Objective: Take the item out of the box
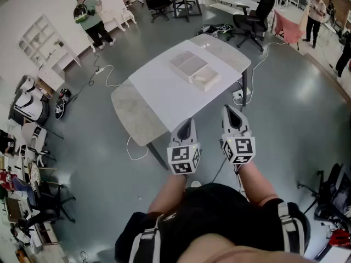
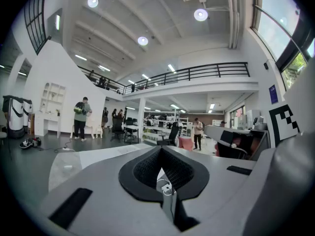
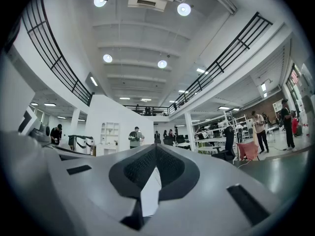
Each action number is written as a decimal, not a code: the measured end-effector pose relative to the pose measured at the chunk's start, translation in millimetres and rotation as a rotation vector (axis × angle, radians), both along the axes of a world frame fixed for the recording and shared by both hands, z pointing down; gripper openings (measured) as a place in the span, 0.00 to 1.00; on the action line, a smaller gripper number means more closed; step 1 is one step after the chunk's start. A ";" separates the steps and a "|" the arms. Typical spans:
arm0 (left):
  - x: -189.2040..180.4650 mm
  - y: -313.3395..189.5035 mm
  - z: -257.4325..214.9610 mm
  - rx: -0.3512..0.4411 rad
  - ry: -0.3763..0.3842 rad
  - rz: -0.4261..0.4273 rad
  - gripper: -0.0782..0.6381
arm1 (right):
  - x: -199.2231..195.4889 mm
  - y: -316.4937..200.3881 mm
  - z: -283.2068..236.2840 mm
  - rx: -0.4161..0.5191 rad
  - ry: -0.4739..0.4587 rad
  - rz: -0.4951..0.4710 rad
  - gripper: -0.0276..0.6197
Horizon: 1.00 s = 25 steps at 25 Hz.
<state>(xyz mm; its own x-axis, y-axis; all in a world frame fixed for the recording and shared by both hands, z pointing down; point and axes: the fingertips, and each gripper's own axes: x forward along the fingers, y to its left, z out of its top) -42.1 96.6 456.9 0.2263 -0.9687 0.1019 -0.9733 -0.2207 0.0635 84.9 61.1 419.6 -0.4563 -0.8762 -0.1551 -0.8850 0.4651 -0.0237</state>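
Box (image 1: 189, 64) lies well beyond left gripper (image 1: 188, 121) and right gripper (image 1: 229, 110), both jaws clenched empty.

Counted in head view: 1 table (image 1: 159, 95), w/ 1 box (image 1: 193, 69) on it. 2 grippers are held: left gripper (image 1: 188, 123) & right gripper (image 1: 230, 111). 2 black chairs (image 1: 253, 16) are seen beyond the table. 2 bystanders (image 1: 88, 16) are clearly made out.

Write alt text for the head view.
Seen from above, a person holds the left gripper and the right gripper, both shut and empty, short of a white-and-grey rectangular table. A flat white box lies on the table, touched by neither gripper.
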 end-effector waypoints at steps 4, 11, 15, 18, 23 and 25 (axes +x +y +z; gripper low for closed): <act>4.1 9.6 -0.1 0.005 0.006 0.000 0.12 | 0.0 12.0 1.7 0.005 0.009 -0.014 0.06; 3.0 12.3 -6.5 0.028 0.017 0.001 0.12 | -5.9 14.5 2.7 0.005 0.018 -0.033 0.06; -4.5 9.2 -5.6 0.025 0.013 -0.001 0.12 | -11.6 11.8 2.3 0.007 0.003 -0.035 0.06; -15.3 5.5 -5.2 0.024 0.011 -0.002 0.12 | -19.7 10.1 3.9 0.002 0.009 -0.033 0.06; -39.6 -6.6 -7.9 0.036 0.009 -0.002 0.12 | -31.4 1.2 7.5 0.001 0.019 -0.015 0.06; -51.4 -10.4 -9.7 0.039 0.008 0.004 0.12 | -40.4 -2.5 7.2 -0.003 0.020 -0.006 0.06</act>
<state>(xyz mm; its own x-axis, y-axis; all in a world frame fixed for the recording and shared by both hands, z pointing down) -93.5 86.3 447.2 0.2309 -0.9710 0.0620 -0.9719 -0.2272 0.0620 44.5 58.6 426.8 -0.4645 -0.8740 -0.1428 -0.8825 0.4702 -0.0074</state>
